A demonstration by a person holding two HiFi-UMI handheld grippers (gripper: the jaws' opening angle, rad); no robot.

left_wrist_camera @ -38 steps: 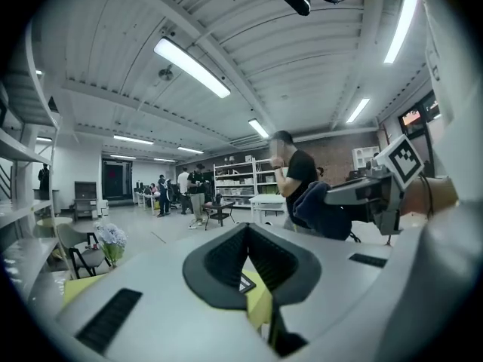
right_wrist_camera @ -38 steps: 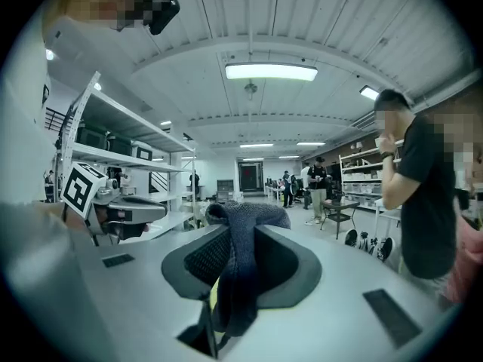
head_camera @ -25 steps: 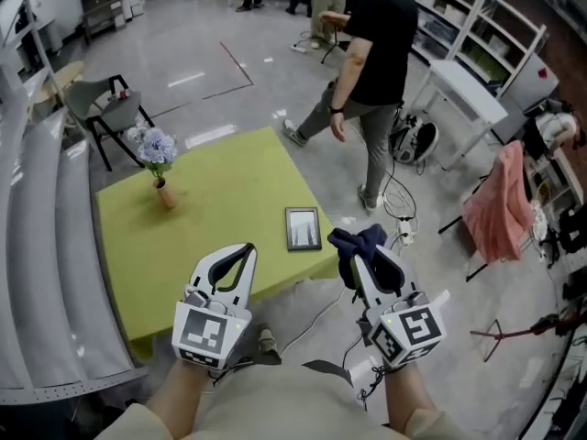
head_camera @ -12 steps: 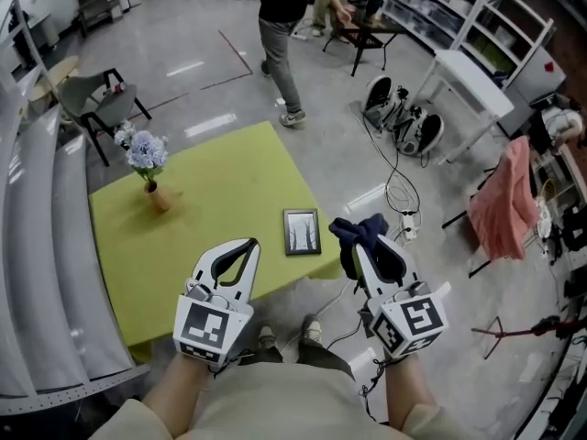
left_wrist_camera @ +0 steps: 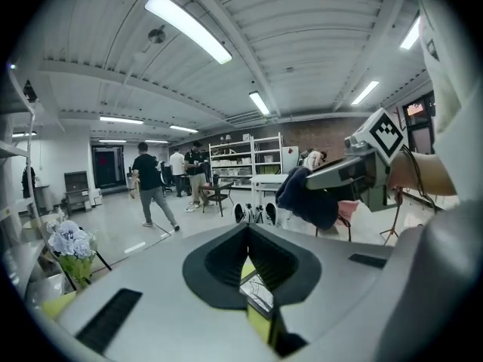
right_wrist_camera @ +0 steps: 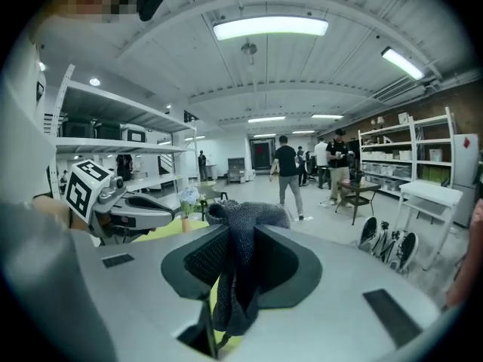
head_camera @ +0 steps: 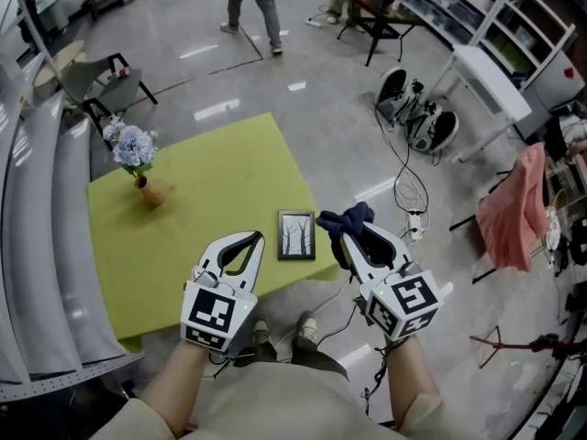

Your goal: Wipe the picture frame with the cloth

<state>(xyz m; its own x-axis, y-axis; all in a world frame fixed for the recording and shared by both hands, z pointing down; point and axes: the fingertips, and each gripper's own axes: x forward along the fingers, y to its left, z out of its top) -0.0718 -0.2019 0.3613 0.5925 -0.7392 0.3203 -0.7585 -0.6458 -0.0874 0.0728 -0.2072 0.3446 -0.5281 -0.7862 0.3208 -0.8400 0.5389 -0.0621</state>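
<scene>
I hold my right tongs [head_camera: 356,243] clenched on the dark blue cloth [head_camera: 336,220], which hangs bunched between them just past the near right corner of the green bench [head_camera: 211,177]. My left tongs [head_camera: 253,238] are pressed together with nothing in them, over the near edge. The picture frame [head_camera: 296,235] lies flat at that corner, between the two tongs.

On the bench [head_camera: 183,218], near its front right corner: picture frame [head_camera: 295,235], lying flat. Toward the back left corner of the same bench: flower vase [head_camera: 139,168], upright, well apart from the frame. Just left of the frame, above the bench near its front edge: left gripper [head_camera: 252,239]. Just right of the frame, past the bench's right edge and above the floor [head_camera: 348,108]: right gripper [head_camera: 351,238], cloth [head_camera: 341,220] between its fingers. Behind the bench, at left: chair [head_camera: 105,94].
</scene>
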